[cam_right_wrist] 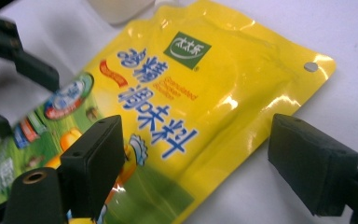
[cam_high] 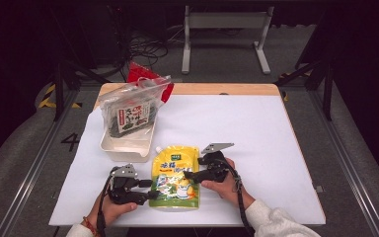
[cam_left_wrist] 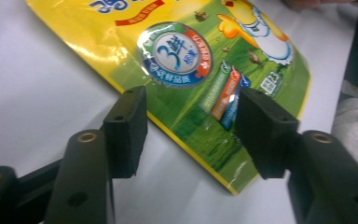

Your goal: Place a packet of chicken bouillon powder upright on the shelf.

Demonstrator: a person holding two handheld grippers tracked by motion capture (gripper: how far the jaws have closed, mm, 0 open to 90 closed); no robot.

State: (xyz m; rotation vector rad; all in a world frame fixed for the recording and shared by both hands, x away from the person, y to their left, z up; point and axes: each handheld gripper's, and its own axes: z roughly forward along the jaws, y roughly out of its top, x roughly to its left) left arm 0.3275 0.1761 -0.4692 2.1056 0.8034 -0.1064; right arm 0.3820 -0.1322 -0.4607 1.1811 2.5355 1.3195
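The left gripper (cam_left_wrist: 191,126) stands open over the yellow pouch's (cam_left_wrist: 205,74) lower corner. The right gripper (cam_right_wrist: 196,158) straddles its edge, open wide.

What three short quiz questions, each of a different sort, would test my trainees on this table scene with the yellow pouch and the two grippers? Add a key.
1. True or false: the yellow pouch lies flat on the white table.
2. Which gripper is at the pouch's lower corner? A) the left gripper B) the right gripper
3. Fill in: the clear bag of dark packets stands in a white ____.

Key:
1. True.
2. A. In the left gripper view its jaws stand apart on either side of that corner.
3. Tub.
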